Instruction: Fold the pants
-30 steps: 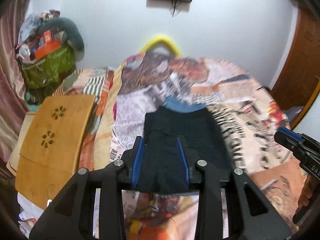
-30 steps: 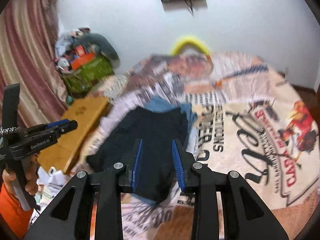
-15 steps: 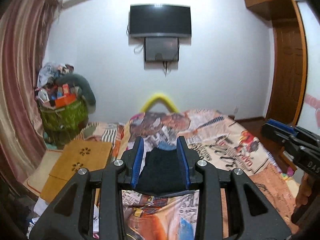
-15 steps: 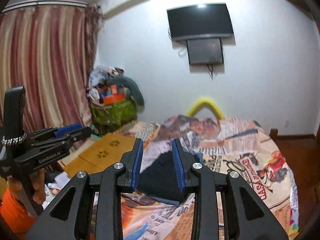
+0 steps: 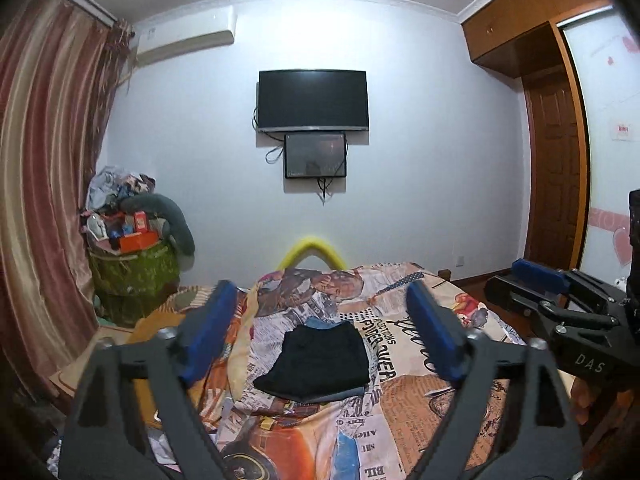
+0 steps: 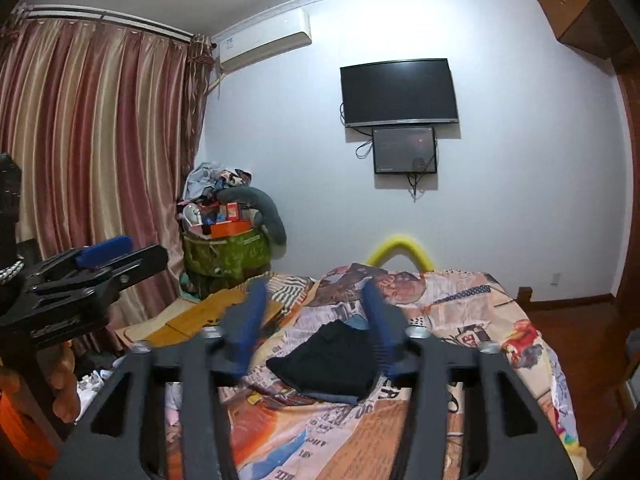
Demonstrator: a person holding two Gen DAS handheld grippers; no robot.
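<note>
Striped satin curtains [image 6: 92,152] in pink and cream hang along the left wall. Beside them, in the corner, a green bag [image 6: 226,258] stands stuffed to overflowing: an orange box [image 6: 228,229], small cartons, crumpled cloth and a grey tube-shaped cushion [image 6: 268,210] are heaped on top of it. In front of the bag, a wooden board [image 6: 208,316] lies flat beside the bed.

Left tongs [image 5: 320,334] have just been opening and now stand spread wide, their blue pads [image 5: 208,338] far apart with nothing between them. Right tongs [image 6: 316,324] have also just been opening and stand partly spread, empty too. Both hang above the near end of the bed, clear of the cloth.

Dark folded pants [image 5: 316,360] lie as a neat rectangle near the middle of the bed [image 5: 400,412], on a bedspread printed with newspaper text and cartoon pictures. A strip of blue fabric shows at the far and near edges of the fold. At the far end of the bed a yellow curved foam piece [image 5: 316,250] rises against the white wall.

On that wall, a black television [image 5: 312,98] hangs above a smaller dark screen [image 5: 315,155]. To the right stand a wooden door [image 5: 554,168] and cupboards.
</note>
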